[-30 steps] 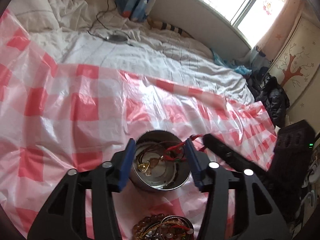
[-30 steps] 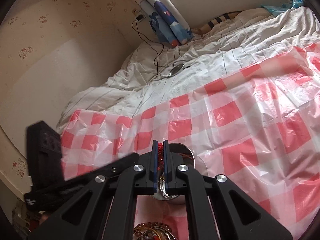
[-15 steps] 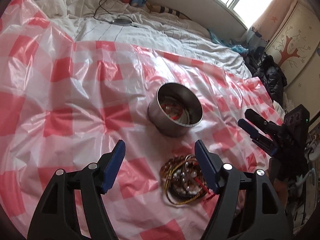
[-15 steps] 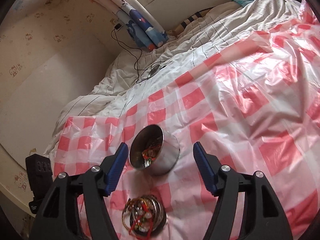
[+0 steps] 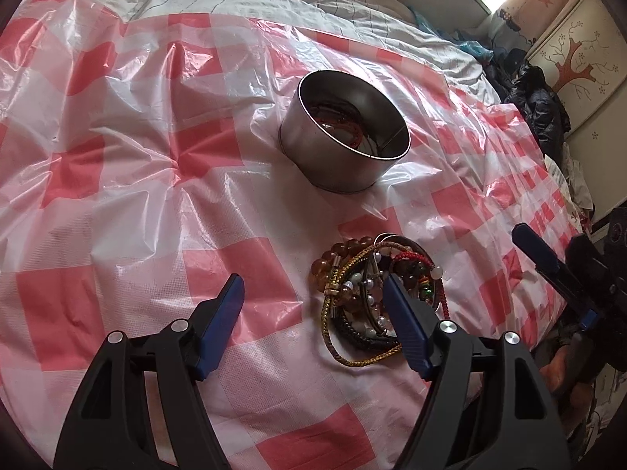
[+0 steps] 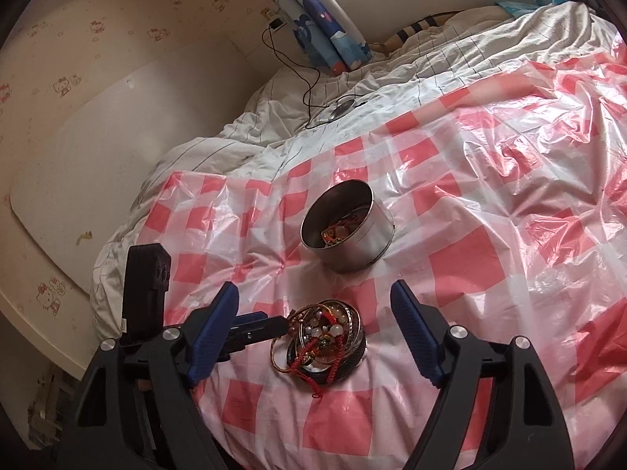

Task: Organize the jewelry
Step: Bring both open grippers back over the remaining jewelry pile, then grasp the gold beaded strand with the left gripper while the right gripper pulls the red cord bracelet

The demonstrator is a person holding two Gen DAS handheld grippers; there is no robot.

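Right hand-held gripper (image 6: 315, 329) opening above checkered sheet (image 6: 470, 258) on bed (image 6: 450, 66).

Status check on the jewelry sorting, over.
Left tongs open, empty; right tongs opening, empty. Bracelet pile untouched; some jewelry already in steel tin. Nothing in the way.

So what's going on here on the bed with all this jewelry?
A person is sorting jewelry with two handheld grippers over a red-checked plastic sheet. A round metal tin already holds some pieces, and a pile of bracelets lies in front of it. The left gripper hovers open beside the pile. The right gripper is over it, holding nothing, its jaws opening.
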